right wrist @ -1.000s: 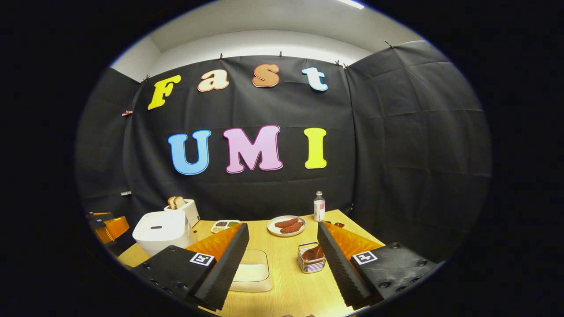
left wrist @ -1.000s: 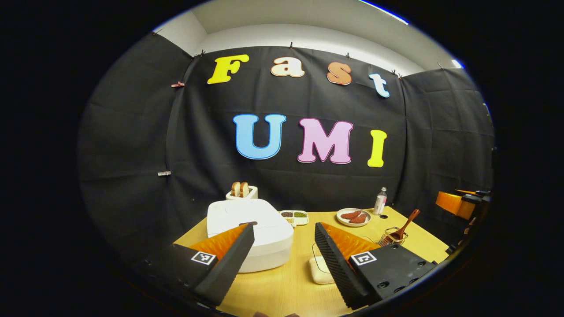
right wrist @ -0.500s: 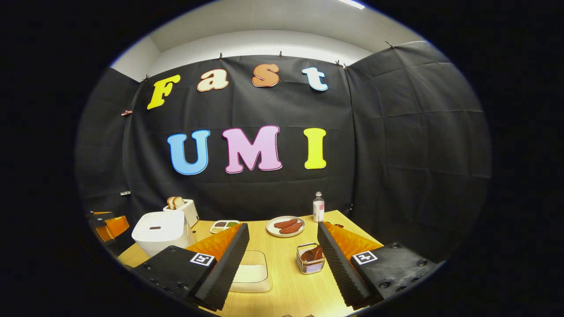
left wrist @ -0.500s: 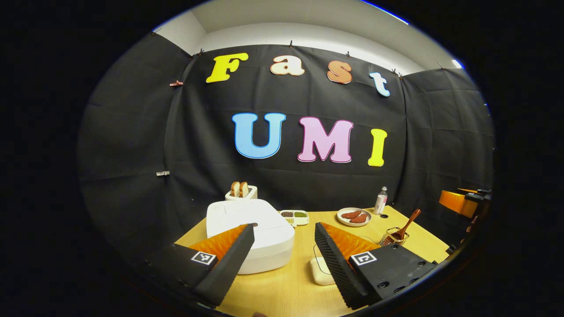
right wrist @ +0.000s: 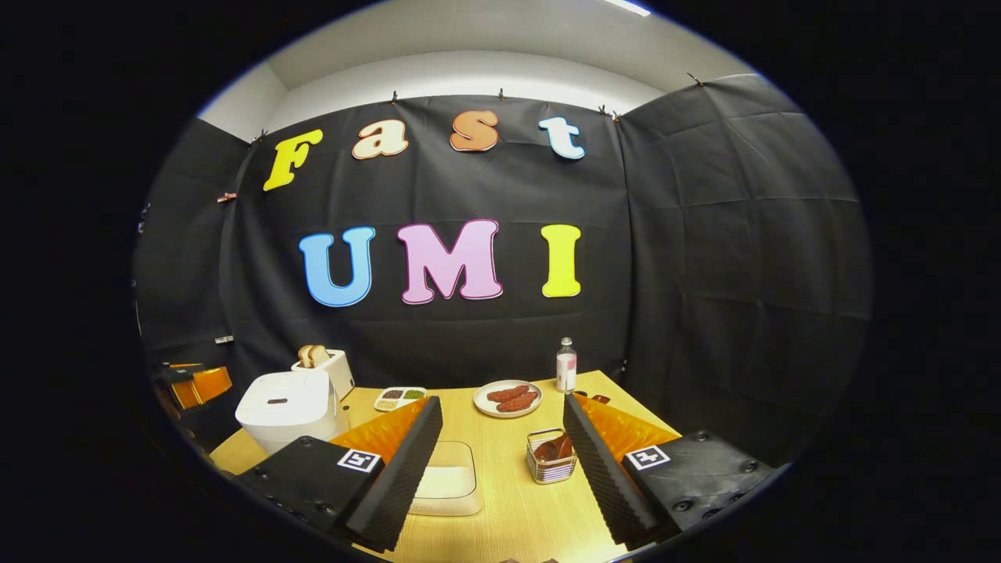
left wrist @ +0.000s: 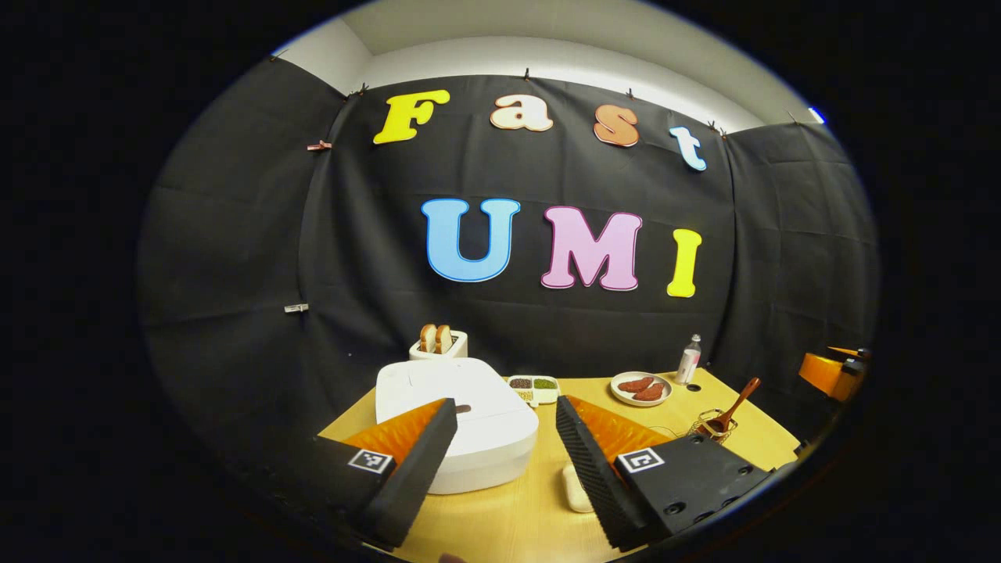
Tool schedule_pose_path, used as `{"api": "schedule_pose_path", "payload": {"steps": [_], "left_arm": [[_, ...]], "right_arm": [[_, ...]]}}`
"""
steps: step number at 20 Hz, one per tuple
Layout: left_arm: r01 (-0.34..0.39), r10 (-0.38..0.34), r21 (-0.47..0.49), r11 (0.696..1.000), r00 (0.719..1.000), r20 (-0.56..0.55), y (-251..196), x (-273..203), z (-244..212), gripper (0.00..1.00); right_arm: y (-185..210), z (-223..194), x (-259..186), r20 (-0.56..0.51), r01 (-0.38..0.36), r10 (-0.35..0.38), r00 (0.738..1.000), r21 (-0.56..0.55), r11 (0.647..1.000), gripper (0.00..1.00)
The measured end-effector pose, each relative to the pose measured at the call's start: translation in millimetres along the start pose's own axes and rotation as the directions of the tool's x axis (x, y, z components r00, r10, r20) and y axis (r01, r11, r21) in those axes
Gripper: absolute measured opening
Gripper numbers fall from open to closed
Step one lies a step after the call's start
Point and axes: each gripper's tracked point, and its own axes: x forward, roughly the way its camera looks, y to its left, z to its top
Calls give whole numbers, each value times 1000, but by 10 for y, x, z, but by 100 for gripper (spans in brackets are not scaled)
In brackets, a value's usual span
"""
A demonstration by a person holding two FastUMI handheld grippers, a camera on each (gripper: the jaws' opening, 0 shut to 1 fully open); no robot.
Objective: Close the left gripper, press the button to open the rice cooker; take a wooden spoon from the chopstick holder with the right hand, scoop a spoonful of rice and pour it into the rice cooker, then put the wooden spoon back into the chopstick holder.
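White, smooth rice cooker (left wrist: 456, 426) at 9–10 o'clock off the left gripper (left wrist: 504, 430), lid down, small dark button (left wrist: 463, 408) on top near front edge. Left gripper jaws spread wide, grasping nothing. Step in hand, by judgement: pinch jaws together first, then bring the joined tips down on the button. Best done square-on and centred; lid looks glossy and rounded, so an off-centre push likely skids.

Right gripper (right wrist: 500, 438) also splayed, empty, hovering over pale wood-grain table (right wrist: 508, 516). Wire-mesh chopstick holder (right wrist: 551, 456) at 1 o'clock from it, just beside its right finger; wooden spoon (left wrist: 733, 403) leaning out, brown, handle tilted up to 1 o'clock in left gripper view. Shallow white rice tray (right wrist: 447, 486) at 11 o'clock, rounded corners, between the right gripper's fingers in its view.

Fingers (right wrist: 399, 461) ribbed black foam over orange shells: decent grip on a thin handle, soft for button pressing.
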Motion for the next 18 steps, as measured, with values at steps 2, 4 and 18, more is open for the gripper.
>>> {"api": "schedule_pose_path", "payload": {"steps": [2,4,18], "left_arm": [[10,-10,9,1000,1000,-6,86,129,58,82],[10,-9,18,1000,1000,-20,196,259,96,69],[6,-9,-16,1000,981,-196,597,1229,-120,6]], "right_arm": [[3,-22,-14,-5,1,-1,1000,-7,1000,97],[-13,-32,-14,-10,7,-7,1000,-8,1000,97],[-181,-91,17,-41,78,-80,996,-33,996,97]]}}
